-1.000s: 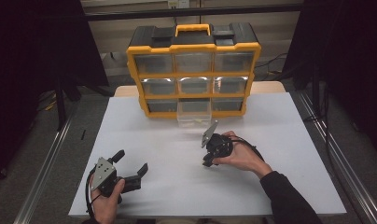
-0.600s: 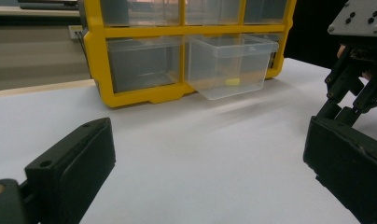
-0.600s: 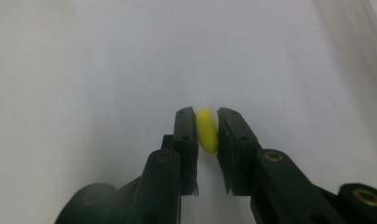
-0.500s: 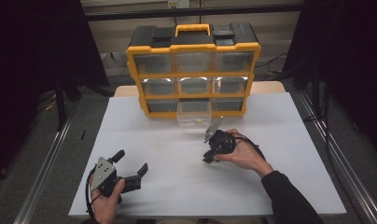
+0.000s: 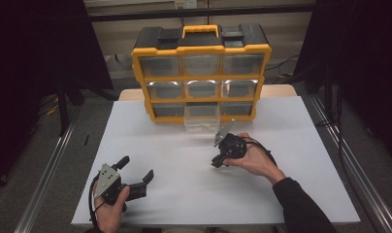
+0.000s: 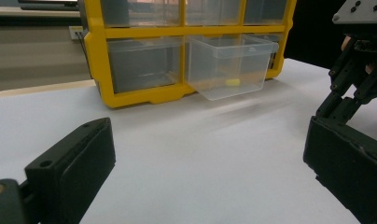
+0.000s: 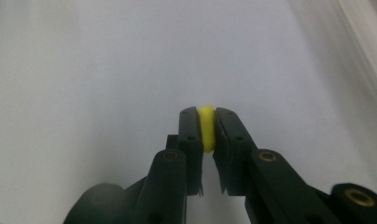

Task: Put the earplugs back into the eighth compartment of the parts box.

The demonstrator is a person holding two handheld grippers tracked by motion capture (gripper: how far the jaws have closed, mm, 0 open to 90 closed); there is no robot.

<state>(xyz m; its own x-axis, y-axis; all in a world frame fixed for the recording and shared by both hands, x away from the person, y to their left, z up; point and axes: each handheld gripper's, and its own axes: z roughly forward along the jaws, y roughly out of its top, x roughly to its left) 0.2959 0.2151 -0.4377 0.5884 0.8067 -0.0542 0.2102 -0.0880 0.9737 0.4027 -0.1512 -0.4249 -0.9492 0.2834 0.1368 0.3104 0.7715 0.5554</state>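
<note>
A small yellow piece is pinched between the pads of my right gripper. Its jaws have just been closing on the piece. In the high view the right gripper points down at the white table top, right of centre, in front of the organizer. My left gripper rests near the front left of the table, open, with nothing between its jaws. The yellow and black drawer organizer stands at the back. Its bottom middle clear drawer is pulled out with another small yellow piece inside.
The white table top stretches between both hands and the organizer. Dark curtains and metal rails flank the table on both sides. The right gripper shows at the right edge of the left gripper view.
The right gripper has shifted only slightly above the table in front of the drawer. The left gripper has stayed where it was, still open.
</note>
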